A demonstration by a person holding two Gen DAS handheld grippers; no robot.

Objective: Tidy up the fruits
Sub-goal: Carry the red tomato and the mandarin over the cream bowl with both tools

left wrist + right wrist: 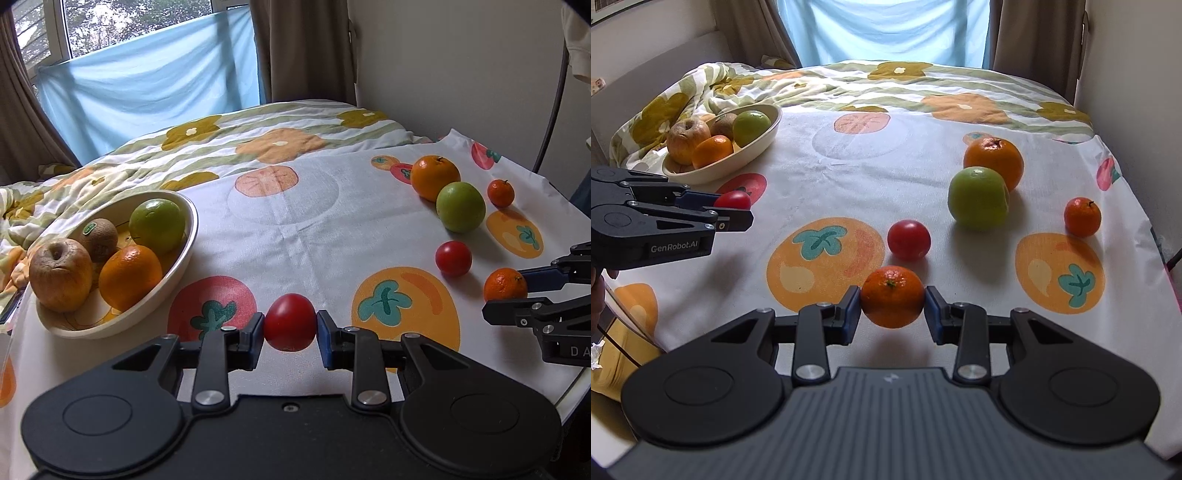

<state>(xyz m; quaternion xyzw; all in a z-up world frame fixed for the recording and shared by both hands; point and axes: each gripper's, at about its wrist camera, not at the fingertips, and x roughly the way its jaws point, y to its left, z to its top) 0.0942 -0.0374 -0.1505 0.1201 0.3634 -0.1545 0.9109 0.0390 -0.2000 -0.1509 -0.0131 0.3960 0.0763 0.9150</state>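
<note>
My left gripper [290, 326] is shut on a red tomato [290, 322], held a little above the cloth; the right wrist view shows that same gripper [738, 208] and tomato [733, 199] at the left. My right gripper [892, 301] is shut on a small mandarin [892, 295], pads pressing both its sides; in the left wrist view this mandarin [505, 284] sits at the right edge. The cream bowl [184, 254] at the left holds a brown apple [61, 275], a kiwi [99, 236], a green apple [157, 225] and an orange [131, 277].
Loose on the printed cloth lie a second red tomato [908, 240], a green apple [978, 203], a large orange [993, 160] and a small mandarin [1082, 216]. A quilt [849, 81] covers the far part. The table edge runs along the right; a wall stands beyond it.
</note>
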